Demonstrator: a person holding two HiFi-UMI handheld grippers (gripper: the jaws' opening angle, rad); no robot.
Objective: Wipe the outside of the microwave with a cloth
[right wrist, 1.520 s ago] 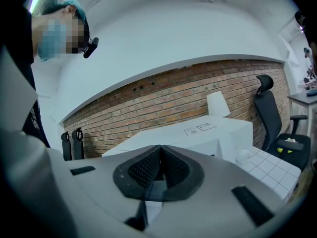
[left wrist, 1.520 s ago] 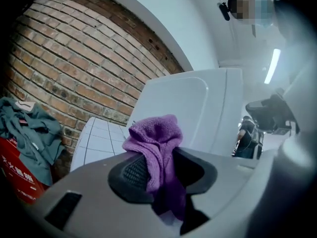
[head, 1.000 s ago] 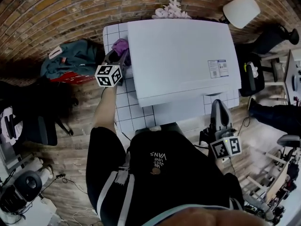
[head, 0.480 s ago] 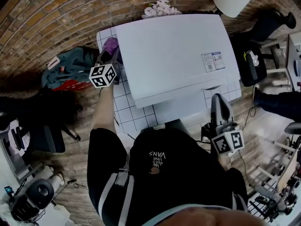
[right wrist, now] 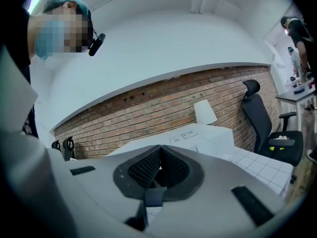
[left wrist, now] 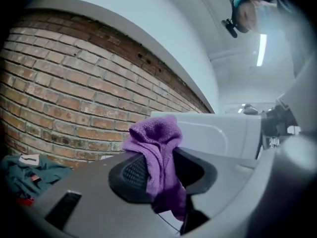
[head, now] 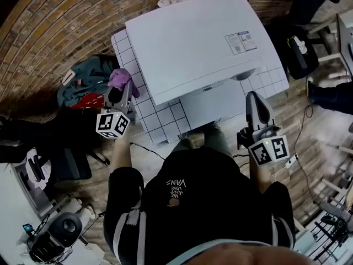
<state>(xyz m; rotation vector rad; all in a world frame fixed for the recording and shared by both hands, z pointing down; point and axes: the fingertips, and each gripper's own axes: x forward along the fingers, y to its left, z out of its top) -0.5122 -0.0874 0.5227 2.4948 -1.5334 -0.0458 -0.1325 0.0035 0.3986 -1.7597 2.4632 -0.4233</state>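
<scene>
The person stood at the front of a table [head: 128, 53] with a white, grid-lined top, and the white microwave [head: 193, 48] sat on it, taking up most of the surface. The left gripper [head: 122, 88] was held out by the table's left edge, off the microwave's left side, with a strip of bare table top showing between them. Its jaws were clamped on a purple cloth [head: 121, 79], which bunched up above the tips and hung down between them in a loose fold. From that gripper's own camera the cloth stood out against the brick wall [left wrist: 64, 98], with the microwave's pale side just behind it to the right. The right gripper [head: 255, 99] was held low by the table's front right edge, pointing towards the microwave's front corner but apart from it. Its jaws were pressed together at the tips with nothing between them. A teal bag [head: 83, 83] lay on the wooden floor [head: 165, 164] to the left, near the wall. A black office chair [right wrist: 267, 128] stood off to the right of the table.
</scene>
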